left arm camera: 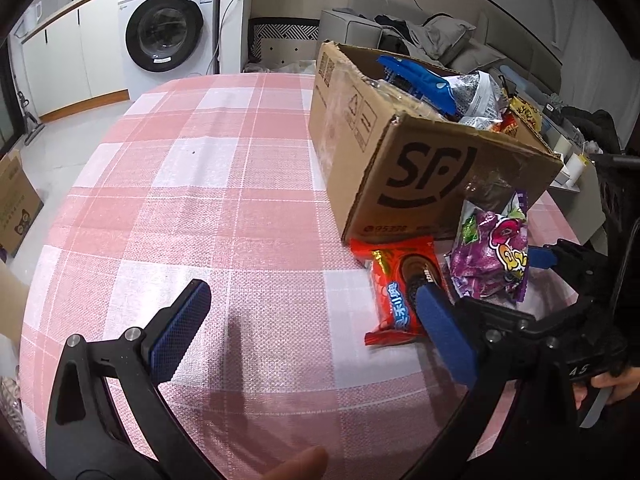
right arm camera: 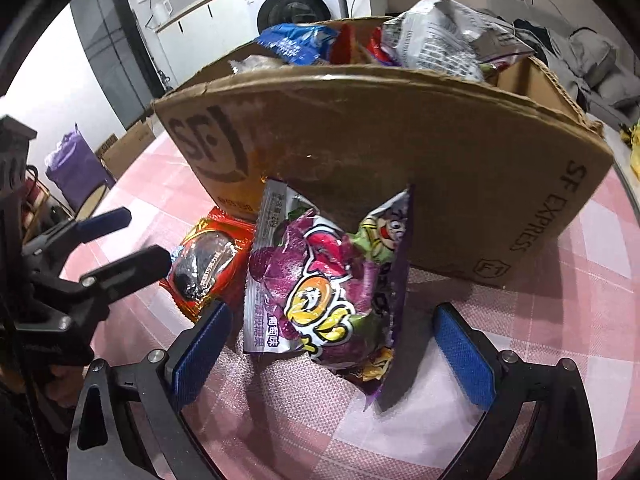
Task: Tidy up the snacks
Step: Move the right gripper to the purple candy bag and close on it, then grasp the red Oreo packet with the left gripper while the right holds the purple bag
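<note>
While leaning half upright against the outer wall of the cardboard box (right arm camera: 400, 152), standing on its lower edge on the tabletop (left arm camera: 200, 200), toward that tabletop's right edge: the purple candy bag (right arm camera: 324, 300), probably being propped there so as to offer both its sides. Bracketing it with the right gripper (right arm camera: 332, 312), pads spread wide on either flank, touching neither side, apparently lining up for a pinch. Lying flat just beside it on the left, one end at the box's foot: the red snack packet (right arm camera: 208, 268). Hovering there with the left gripper (left arm camera: 312, 292), one finger over the packet's near end, likewise gaping wide and carrying nothing, likely readying a second pickup. Already crowding the box up past its rim: other packets, so probably being gathered there.
</note>
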`<state>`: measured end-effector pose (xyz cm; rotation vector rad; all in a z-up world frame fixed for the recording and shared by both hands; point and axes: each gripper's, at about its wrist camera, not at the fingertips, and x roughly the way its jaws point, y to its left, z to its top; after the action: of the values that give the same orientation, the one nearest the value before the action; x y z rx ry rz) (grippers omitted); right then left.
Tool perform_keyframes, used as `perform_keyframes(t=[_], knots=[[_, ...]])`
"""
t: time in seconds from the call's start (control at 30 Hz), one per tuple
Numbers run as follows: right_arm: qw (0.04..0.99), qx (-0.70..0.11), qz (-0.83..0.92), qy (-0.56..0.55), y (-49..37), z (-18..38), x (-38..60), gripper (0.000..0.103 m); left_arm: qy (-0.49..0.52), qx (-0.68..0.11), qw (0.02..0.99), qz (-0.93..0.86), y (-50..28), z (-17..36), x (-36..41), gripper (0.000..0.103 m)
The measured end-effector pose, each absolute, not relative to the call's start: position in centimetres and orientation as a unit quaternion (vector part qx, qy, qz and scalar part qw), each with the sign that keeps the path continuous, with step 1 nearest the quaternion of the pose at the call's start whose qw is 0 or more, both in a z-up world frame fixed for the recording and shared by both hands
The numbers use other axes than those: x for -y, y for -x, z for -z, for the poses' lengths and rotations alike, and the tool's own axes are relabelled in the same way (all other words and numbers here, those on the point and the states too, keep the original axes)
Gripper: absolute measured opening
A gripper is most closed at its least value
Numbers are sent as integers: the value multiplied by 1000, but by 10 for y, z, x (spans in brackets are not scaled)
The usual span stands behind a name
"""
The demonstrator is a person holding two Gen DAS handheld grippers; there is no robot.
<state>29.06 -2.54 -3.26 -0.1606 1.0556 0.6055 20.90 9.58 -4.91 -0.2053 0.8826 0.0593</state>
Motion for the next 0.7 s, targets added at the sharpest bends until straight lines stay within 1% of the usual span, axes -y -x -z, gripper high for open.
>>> perform_keyframes(t=[0.17,0.23,0.3,0.33,0.4,0.43,0.5,0.57,0.7], knots=[[823,-488,-270,105,-286,39,10,101,101,-428,898,-29,-210,50,-97,102],[827,-483,-262,114,-285,41,8,95,101,-428,897,-30,-208,50,-96,102],[830,-479,-261,118,-284,41,5,85,101,-429,897,-29,-207,50,-95,102],[831,-476,-262,120,-282,41,4,81,101,-430,897,-29,-207,51,-94,102],[832,-472,-266,120,-280,40,4,68,100,-431,897,-27,-207,51,-92,102],[834,-469,-268,114,-279,39,5,67,99,-431,896,-26,-206,51,-91,102],[834,-469,-273,97,-278,38,10,61,97,-432,896,-23,-207,52,-88,102],[834,-469,-280,83,-276,38,16,59,94,-434,896,-19,-208,52,-84,102],[831,-466,-297,59,-275,37,30,53,92,-440,893,-11,-210,54,-79,102]])
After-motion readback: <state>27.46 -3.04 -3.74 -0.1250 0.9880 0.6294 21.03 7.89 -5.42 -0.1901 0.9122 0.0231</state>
